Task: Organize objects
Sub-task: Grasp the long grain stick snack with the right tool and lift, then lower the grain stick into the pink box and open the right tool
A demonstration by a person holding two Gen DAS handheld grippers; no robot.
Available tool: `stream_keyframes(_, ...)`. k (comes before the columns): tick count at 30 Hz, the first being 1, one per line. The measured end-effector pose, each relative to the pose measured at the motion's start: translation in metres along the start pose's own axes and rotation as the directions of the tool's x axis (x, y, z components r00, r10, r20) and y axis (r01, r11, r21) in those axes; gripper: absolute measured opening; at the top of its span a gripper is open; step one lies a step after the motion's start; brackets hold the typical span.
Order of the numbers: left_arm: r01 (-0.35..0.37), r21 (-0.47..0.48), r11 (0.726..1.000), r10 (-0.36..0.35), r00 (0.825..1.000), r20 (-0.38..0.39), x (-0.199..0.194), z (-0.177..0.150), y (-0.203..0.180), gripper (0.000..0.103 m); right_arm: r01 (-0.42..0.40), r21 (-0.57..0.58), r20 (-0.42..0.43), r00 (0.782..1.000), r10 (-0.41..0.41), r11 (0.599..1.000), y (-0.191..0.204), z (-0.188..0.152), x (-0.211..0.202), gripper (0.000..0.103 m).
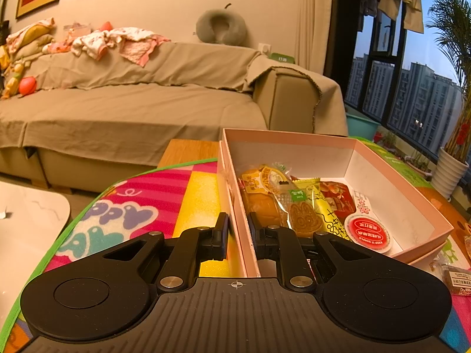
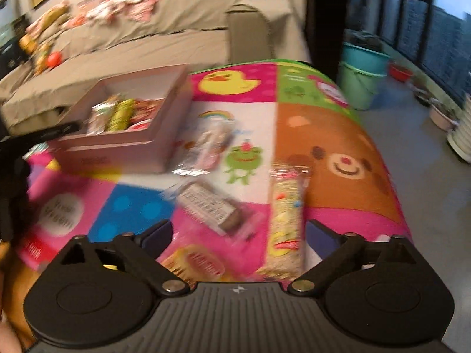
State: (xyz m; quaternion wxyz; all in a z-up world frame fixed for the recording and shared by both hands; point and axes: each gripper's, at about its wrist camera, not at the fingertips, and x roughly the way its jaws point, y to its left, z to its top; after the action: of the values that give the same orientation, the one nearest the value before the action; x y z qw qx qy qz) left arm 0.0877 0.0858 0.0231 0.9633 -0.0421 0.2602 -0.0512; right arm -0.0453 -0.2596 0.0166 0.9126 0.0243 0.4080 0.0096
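Observation:
An open pink box (image 1: pixel 294 153) stands on a colourful play mat (image 1: pixel 200 194) and holds several snack packets (image 1: pixel 297 206). My left gripper (image 1: pixel 239 232) is shut on the box's left wall, with one finger inside and one outside. In the right wrist view, which is blurred, the same pink box (image 2: pixel 117 150) sits at the left. My right gripper (image 2: pixel 240 232) stands wide open above loose snacks on the mat, with nothing between its fingers. Below it lie a long speckled bar (image 2: pixel 285 220), a brown bar with a white label (image 2: pixel 212 209) and a yellow-red packet (image 2: pixel 197 261). A clear packet (image 2: pixel 212 144) lies beside the box.
A beige covered sofa (image 1: pixel 132 103) with clothes piled on it runs behind the mat. The mat's right edge (image 2: pixel 382 158) drops to the floor, where teal buckets (image 2: pixel 362 70) stand. Dark windows and a white plant pot (image 1: pixel 450 173) are at the right.

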Motion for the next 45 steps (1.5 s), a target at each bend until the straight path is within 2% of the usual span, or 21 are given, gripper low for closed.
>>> stream_keyframes(2,0.000,0.000,1.000,0.000,1.000,0.000,0.000,0.000,0.000,0.017,0.022,0.062,-0.013,1.000,-0.021,0.998,-0.010,-0.001,0.011,0.103)
stream_keyframes(7,0.000,0.001,1.000,0.000,1.000,0.000,0.000,0.000,0.000,0.017,0.010,0.203,-0.062,0.998,0.003,0.979,-0.032,-0.012,0.032,0.103)
stream_keyframes(11,0.001,0.000,1.000,-0.001,1.000,0.000,0.000,0.000,0.001,0.017,-0.018,0.313,0.039,0.999,0.007,0.950,-0.040,-0.027,0.027,0.103)
stream_keyframes(13,0.001,0.000,1.000,-0.001,1.000,0.000,0.000,0.000,0.000,0.017,-0.031,0.340,0.062,0.998,0.011,0.940,-0.042,-0.031,0.026,0.103)
stream_keyframes(18,0.001,0.000,1.000,-0.001,1.000,0.000,0.000,0.000,0.000,0.017,-0.028,0.321,0.037,0.999,0.017,0.947,-0.041,-0.026,0.028,0.103)
stream_keyframes(21,0.001,0.000,1.000,-0.001,1.000,0.000,0.000,0.000,0.000,0.017,-0.004,0.240,0.013,1.000,0.001,0.971,-0.033,-0.024,0.030,0.103)
stream_keyframes(25,0.002,0.000,1.000,-0.002,1.000,0.000,0.000,0.000,0.000,0.017,0.018,0.181,0.002,1.000,-0.019,0.983,-0.028,-0.014,0.038,0.101)
stream_keyframes(28,0.002,0.000,1.000,-0.002,1.000,0.000,0.000,0.000,0.000,0.017,0.053,0.138,-0.005,0.999,-0.052,0.989,-0.026,-0.005,0.045,0.090)
stream_keyframes(30,0.002,0.000,1.000,-0.002,1.000,0.000,0.000,0.000,0.000,0.017,0.037,0.129,-0.011,0.999,-0.036,0.991,-0.024,0.000,0.045,0.078)
stream_keyframes(32,0.002,0.000,1.000,-0.002,1.000,0.000,0.000,0.000,0.000,0.017,0.017,0.102,-0.020,1.000,-0.015,0.995,-0.018,0.004,0.043,0.055)
stream_keyframes(33,0.002,0.000,1.000,-0.002,1.000,0.000,0.000,0.000,0.001,0.017,0.012,0.088,-0.023,1.000,-0.010,0.996,-0.016,0.005,0.041,0.050)
stream_keyframes(34,0.003,0.000,1.000,-0.003,1.000,0.000,0.000,0.000,0.001,0.017,0.017,0.075,-0.027,1.000,-0.015,0.997,-0.012,0.006,0.039,0.038)
stream_keyframes(35,0.003,0.000,1.000,-0.003,1.000,0.000,0.000,0.000,0.001,0.017,0.028,0.061,-0.034,0.999,-0.026,0.998,-0.009,0.007,0.038,0.032)
stream_keyframes(41,0.004,0.000,1.000,-0.004,1.000,-0.001,0.000,0.000,0.000,0.017,0.063,0.028,-0.064,0.996,-0.061,0.998,-0.002,0.015,0.023,0.026)
stream_keyframes(45,0.004,0.000,1.000,-0.004,1.000,-0.002,0.000,-0.001,0.000,0.017,0.047,0.003,-0.028,0.999,-0.047,0.999,0.011,0.023,-0.003,0.025)
